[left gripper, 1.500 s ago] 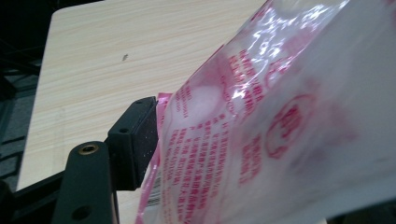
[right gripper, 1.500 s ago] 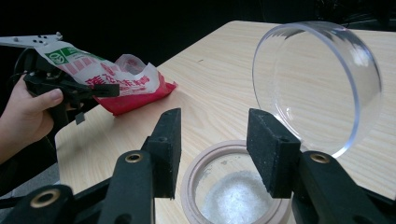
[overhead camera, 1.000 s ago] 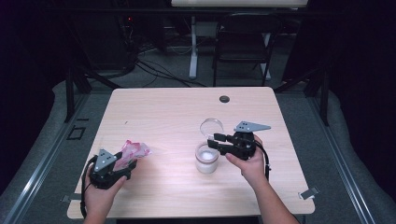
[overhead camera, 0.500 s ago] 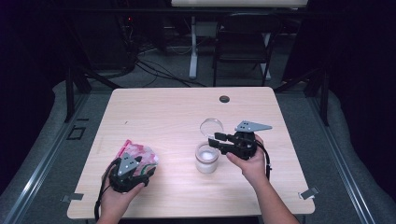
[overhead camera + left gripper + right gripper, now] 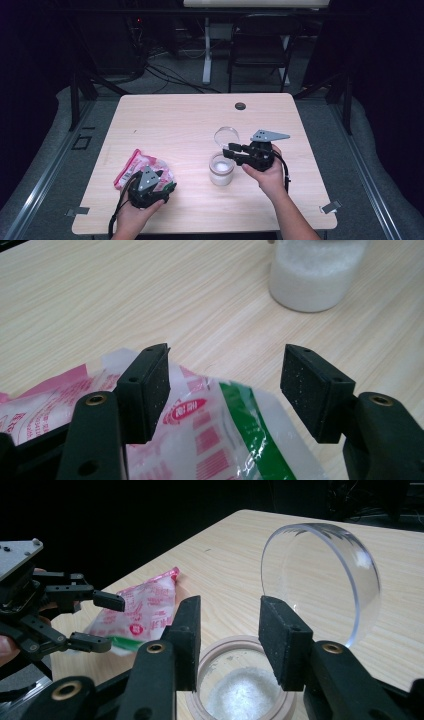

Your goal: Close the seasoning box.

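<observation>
Your left tool [image 5: 156,186], released, sits near the counter's [image 5: 175,125] front edge over the pink packet [image 5: 210,435], partly hidden beneath it. Your right tool [image 5: 227,630], jaws just narrowing on nothing, hovers above the jar [image 5: 221,170] of white granules, hinged clear lid [image 5: 320,575] raised behind; bare counter lies ahead.

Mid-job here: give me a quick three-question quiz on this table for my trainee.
1. True or false: the clear lid covers the mouth of the jar.
2. What lies beneath the open left tool? A) a plastic packet B) a spoon C) a sponge
3. What does the jar hold?
Key: 1 false, the lid stands up behind the open mouth; 2 A; 3 white granules.
</observation>
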Available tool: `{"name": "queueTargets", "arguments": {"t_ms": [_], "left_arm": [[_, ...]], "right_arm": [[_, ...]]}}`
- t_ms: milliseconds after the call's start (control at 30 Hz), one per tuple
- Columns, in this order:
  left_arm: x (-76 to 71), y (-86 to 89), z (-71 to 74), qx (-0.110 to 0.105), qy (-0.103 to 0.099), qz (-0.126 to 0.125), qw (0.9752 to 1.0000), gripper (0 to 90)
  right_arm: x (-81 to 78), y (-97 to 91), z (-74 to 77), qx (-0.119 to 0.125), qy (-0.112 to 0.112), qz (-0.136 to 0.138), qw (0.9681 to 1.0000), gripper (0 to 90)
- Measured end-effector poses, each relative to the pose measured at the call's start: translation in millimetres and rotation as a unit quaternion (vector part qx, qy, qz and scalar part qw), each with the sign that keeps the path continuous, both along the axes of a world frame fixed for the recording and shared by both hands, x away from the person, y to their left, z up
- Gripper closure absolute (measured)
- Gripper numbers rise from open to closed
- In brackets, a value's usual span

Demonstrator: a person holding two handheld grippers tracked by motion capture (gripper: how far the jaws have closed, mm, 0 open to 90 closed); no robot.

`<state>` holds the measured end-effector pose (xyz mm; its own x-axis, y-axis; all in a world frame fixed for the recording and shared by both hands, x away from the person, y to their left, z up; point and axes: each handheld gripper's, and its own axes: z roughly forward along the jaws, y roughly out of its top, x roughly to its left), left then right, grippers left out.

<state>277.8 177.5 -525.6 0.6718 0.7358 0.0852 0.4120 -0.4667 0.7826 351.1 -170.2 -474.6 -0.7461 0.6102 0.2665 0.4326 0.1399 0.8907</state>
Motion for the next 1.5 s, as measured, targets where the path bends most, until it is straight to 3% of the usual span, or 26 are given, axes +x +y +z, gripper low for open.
{"name": "queueTargets", "arguments": {"t_ms": [367,700,900,1033,1200,1500], "left_arm": [[1.0,-9.5,-0.3,0.004,-0.001,-0.014,0.9999,37.6],[8.9,-6.3,13.1,-0.002,-0.019,-0.01,0.9998,38.0],[16.5,2.2,12.3,-0.001,-0.017,-0.002,0.9999,38.2],[18.4,10.4,11.9,-0.012,-0.015,0.005,0.9998,38.1],[19.8,21.7,10.5,-0.024,-0.018,0.02,0.9994,38.2],[22.0,41.6,0.7,-0.043,-0.003,0.054,0.9976,38.3]], "right_arm": [[-0.1,-1.3,0.5,-0.002,0.001,-0.001,1.0,64.8],[-1.7,-2.3,2.6,-0.009,-0.006,-0.004,0.9999,75.0],[-2.3,-4.2,5.6,-0.013,-0.01,0.001,0.9999,79.9],[-1.6,-7.5,7.4,-0.016,-0.011,-0.002,0.9998,82.8],[-2.5,-16.8,14.2,-0.017,-0.024,-0.017,0.9994,89.3],[2.0,-28.5,17.7,-0.018,-0.022,-0.035,0.999,90.0]]}}
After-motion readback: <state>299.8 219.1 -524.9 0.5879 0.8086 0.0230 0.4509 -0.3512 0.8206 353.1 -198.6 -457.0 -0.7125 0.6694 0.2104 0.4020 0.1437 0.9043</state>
